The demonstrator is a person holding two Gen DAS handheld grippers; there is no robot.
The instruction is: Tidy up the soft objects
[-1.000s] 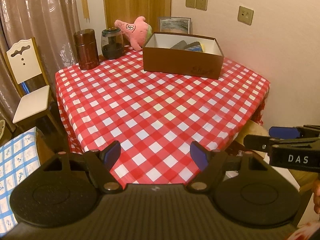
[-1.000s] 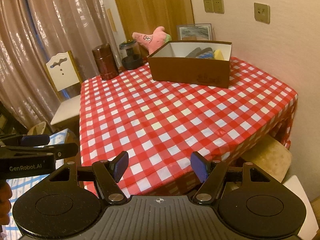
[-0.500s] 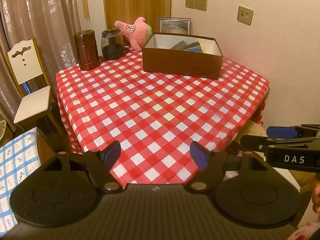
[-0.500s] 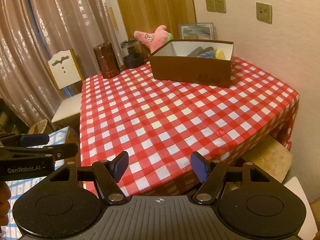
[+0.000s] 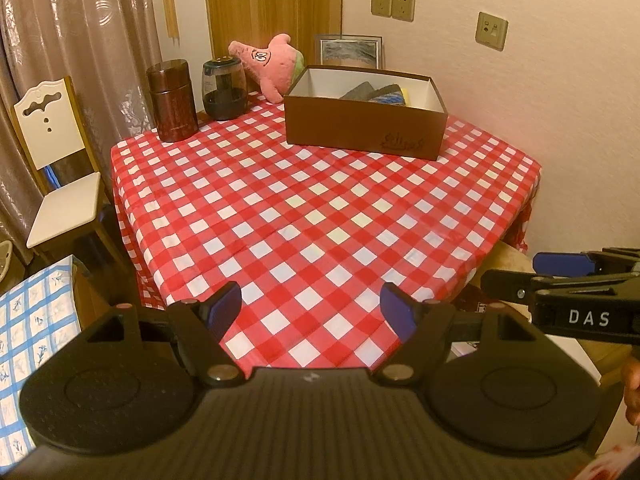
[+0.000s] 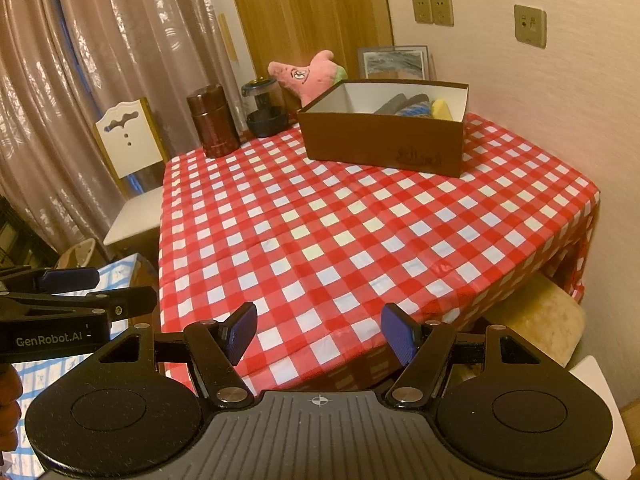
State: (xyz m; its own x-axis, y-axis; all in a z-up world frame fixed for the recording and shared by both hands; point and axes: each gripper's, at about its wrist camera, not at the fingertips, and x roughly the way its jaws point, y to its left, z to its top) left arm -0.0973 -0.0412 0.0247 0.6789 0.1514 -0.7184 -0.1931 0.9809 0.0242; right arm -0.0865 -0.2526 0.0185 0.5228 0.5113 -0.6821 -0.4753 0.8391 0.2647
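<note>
Over the near edge of the table (image 5: 320, 216), my left tongs (image 5: 311, 308) and right tongs (image 6: 319, 330) hang spread and empty; the soft things (image 6: 416, 107) lie in the brown box (image 5: 364, 132) at the far side.

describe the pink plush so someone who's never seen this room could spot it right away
Start at the table with the red-and-white checked cloth and look to its far edge by the wooden door. Behind the brown cardboard box, right of the dark glass jar, leans the pink star-shaped plush: the only soft thing outside the box.
</note>
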